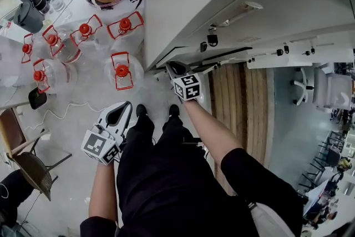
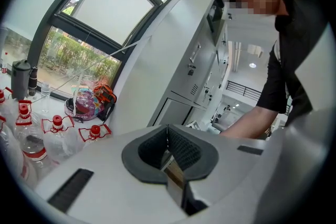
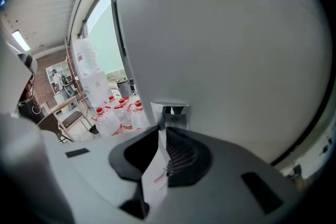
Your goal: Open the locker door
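In the head view the grey locker door (image 1: 183,8) fills the top middle, and its lower edge stands slightly ajar. My right gripper (image 1: 177,69) reaches up to that edge. In the right gripper view the door (image 3: 226,44) is very close, and a small chrome handle (image 3: 170,112) juts from it at the tips of my right gripper (image 3: 163,139). The jaws are shut on this handle, and a thin white strip runs down between the pads. My left gripper (image 1: 119,115) hangs low beside the person's leg, away from the locker. In its own view the left gripper (image 2: 169,147) is shut and holds nothing.
Several large water bottles with red caps (image 1: 122,72) stand on the floor left of the locker, also in the left gripper view (image 2: 58,128). A folding chair (image 1: 22,158) is at lower left. More locker doors (image 2: 202,55) run to the right. Wooden floor boards (image 1: 238,102) lie below the lockers.
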`<state>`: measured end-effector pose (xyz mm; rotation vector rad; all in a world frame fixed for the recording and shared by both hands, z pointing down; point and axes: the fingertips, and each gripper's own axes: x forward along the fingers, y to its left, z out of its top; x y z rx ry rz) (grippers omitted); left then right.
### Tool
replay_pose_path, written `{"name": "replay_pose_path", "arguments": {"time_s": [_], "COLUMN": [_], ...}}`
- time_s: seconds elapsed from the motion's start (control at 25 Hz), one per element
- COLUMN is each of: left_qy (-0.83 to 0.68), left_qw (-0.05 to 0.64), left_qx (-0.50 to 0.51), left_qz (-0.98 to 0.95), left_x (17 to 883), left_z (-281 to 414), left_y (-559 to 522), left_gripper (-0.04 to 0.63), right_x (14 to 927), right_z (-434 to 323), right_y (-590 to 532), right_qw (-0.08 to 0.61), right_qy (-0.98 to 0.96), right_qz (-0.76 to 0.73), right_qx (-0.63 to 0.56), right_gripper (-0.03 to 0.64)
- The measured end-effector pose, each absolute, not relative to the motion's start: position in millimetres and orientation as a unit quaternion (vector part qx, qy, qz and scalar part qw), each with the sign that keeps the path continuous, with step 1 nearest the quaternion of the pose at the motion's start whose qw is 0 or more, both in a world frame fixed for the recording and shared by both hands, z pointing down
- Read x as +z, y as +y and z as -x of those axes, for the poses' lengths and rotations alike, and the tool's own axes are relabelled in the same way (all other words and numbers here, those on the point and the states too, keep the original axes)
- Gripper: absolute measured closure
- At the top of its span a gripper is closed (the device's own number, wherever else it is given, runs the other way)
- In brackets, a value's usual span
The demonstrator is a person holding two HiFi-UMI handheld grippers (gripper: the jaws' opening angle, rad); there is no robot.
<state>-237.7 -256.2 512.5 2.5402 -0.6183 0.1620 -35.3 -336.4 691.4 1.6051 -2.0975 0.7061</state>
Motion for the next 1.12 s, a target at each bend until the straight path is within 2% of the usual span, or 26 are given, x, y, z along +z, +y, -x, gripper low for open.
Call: {"name": "replay_pose_path", "arguments": {"time_s": [0.6,1.12], "left_qy": [-0.226,-0.245], "left_qw": [0.249,0.240], "left_qx": [0.060,0.051], "left_qz": [-0.940,-0.938], "left_x": [514,502], "left_z": [228,192], "left_y": [-244,-216], "left_gripper": [0.577,0.577], "right_x": [693,695], "right_z": [37,30], "right_y": [-306,-261], "right_qw": [0.209,0.222], "right_qy": [-0.773,-0.802], "right_qz": [-0.546,-0.498], "right_qx": [0.245,0.243], "right_gripper": [0.561,0.558]}}
